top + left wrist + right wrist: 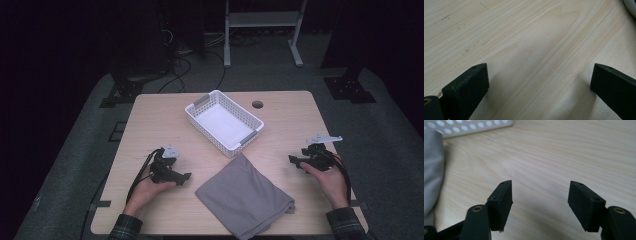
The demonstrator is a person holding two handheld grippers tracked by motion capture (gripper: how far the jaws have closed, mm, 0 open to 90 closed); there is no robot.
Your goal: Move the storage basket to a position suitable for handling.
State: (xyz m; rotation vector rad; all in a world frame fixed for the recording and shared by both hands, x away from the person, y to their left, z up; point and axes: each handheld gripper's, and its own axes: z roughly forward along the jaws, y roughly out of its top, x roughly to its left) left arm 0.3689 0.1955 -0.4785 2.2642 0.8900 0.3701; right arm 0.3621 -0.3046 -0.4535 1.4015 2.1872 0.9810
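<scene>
The cloth (245, 197) hangs past the near edge of the desk (150, 120), and the picture's bottom cuts its lowest part off. In the right gripper view, the cloth (431, 170) is blurry and cut off by the left edge, beside the basket (474, 126), cut off at the top.

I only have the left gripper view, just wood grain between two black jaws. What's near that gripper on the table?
Observer: A folded grey cloth lies just to its right, apart from the left gripper.
Operator: Anything beyond the cloth?
Observer: A white perforated basket sits behind it, empty.
Operator: And the other gripper?
Observer: The right gripper is open over bare table, right of the cloth, with nothing between its jaws.
</scene>
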